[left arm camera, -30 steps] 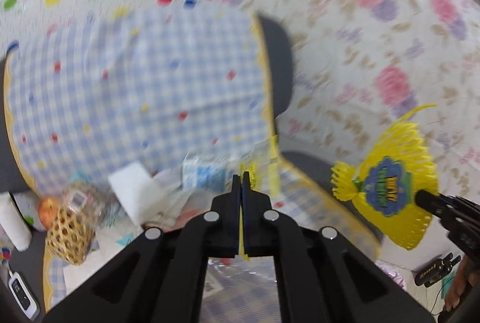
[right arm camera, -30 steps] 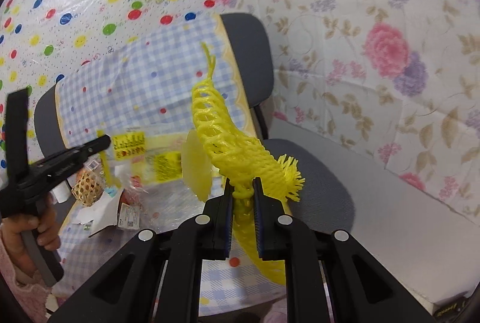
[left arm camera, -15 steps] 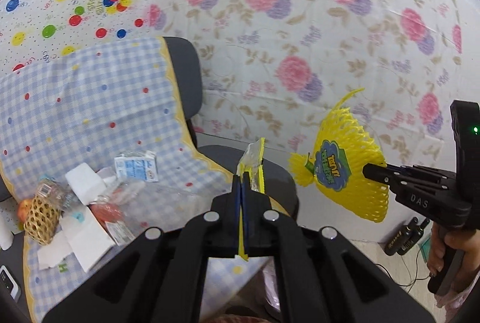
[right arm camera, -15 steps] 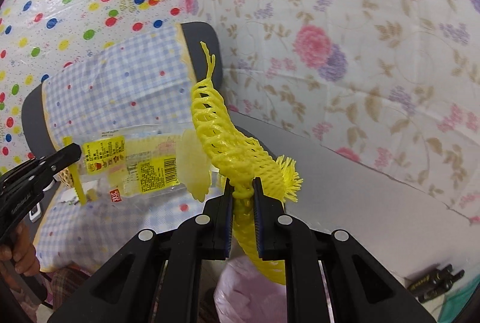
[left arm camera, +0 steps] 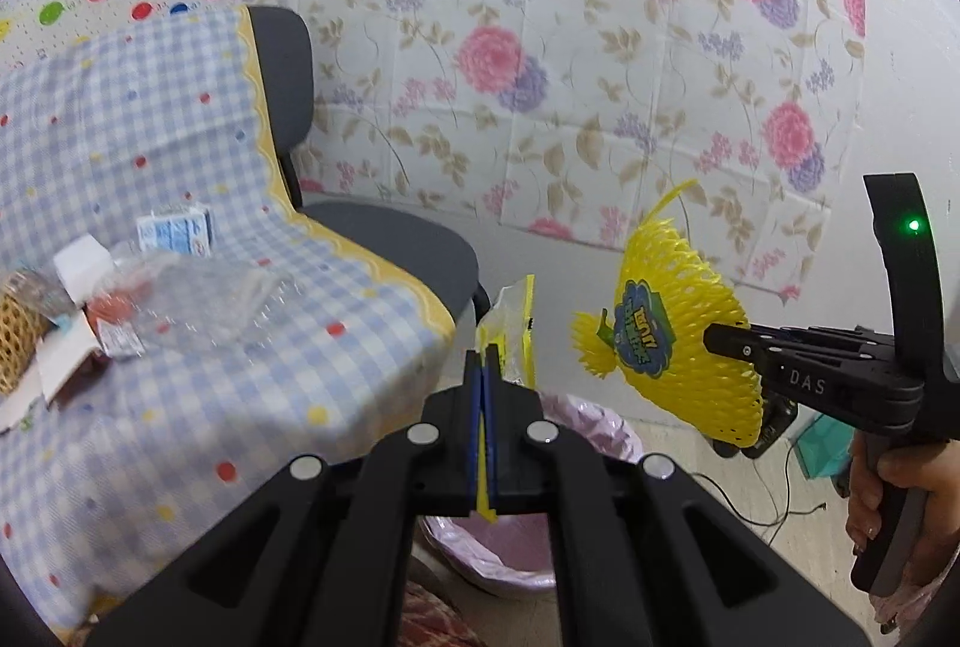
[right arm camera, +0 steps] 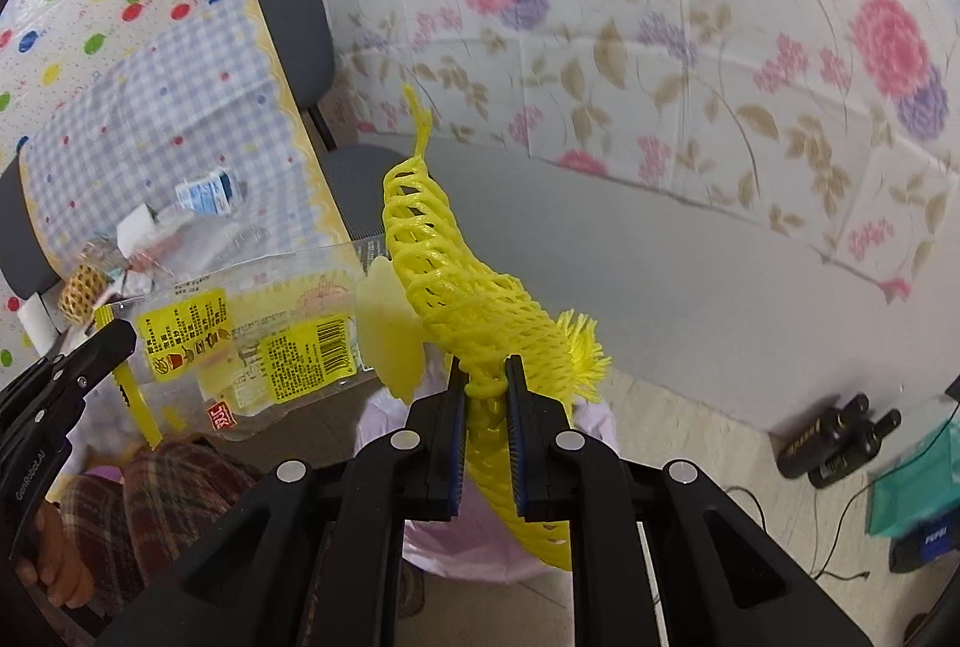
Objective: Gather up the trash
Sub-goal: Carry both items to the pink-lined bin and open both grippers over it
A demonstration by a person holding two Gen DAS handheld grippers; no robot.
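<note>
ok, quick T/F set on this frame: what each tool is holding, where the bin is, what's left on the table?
1. The right tool is shut on the yellow foam net. True.
2. The left tool is open and holds nothing. False: it is shut on the clear plastic wrapper with yellow labels.
3. A bin with a pink liner sits on the floor below both tools. True.
4. The small blue and white carton hangs from the net. False: it lies on the checked tablecloth.
5. The net is already inside the bin. False: it is held in the air above it.
</note>
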